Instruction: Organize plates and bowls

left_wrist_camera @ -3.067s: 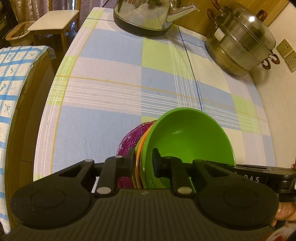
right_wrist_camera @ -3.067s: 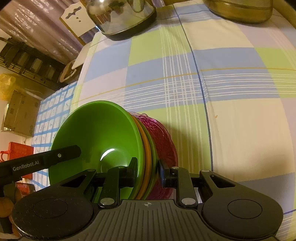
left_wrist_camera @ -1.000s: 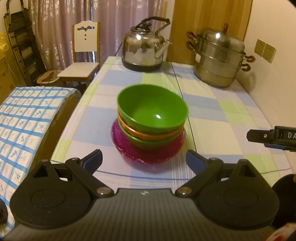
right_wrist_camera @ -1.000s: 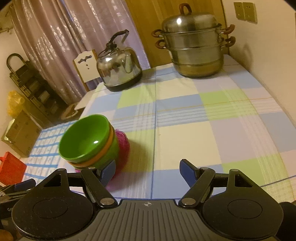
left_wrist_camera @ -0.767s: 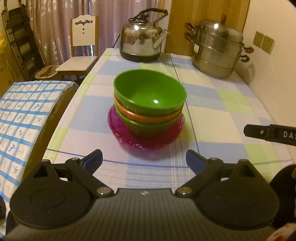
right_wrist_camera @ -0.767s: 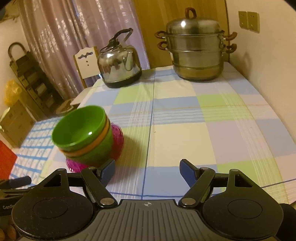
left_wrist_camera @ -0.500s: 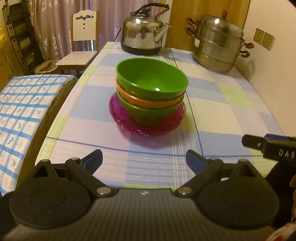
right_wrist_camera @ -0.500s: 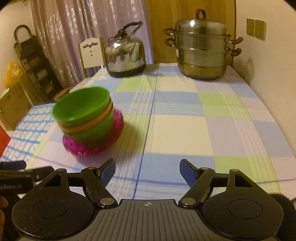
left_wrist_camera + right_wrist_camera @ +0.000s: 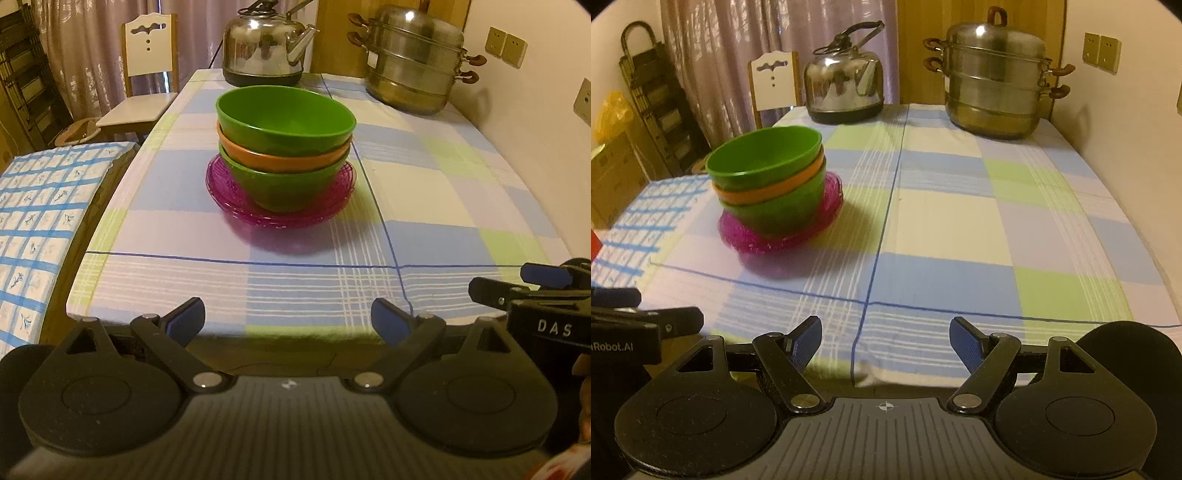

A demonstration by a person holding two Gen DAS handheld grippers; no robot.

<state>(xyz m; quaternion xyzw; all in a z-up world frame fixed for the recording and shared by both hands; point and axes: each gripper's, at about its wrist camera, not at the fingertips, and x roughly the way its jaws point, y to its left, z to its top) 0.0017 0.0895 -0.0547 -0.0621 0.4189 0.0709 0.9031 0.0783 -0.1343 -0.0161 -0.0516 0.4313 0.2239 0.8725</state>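
Left wrist: right claw (image 9: pixel 517 288) reads "DAS", jaws apart

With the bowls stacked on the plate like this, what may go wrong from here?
1. The bowl stack looks slightly tilted on the purple plate; a bump might topple it.
2. The plate sits nearer the table's left edge, so a push could send it off.
3. Both tools, left and right, are open and hold nothing.
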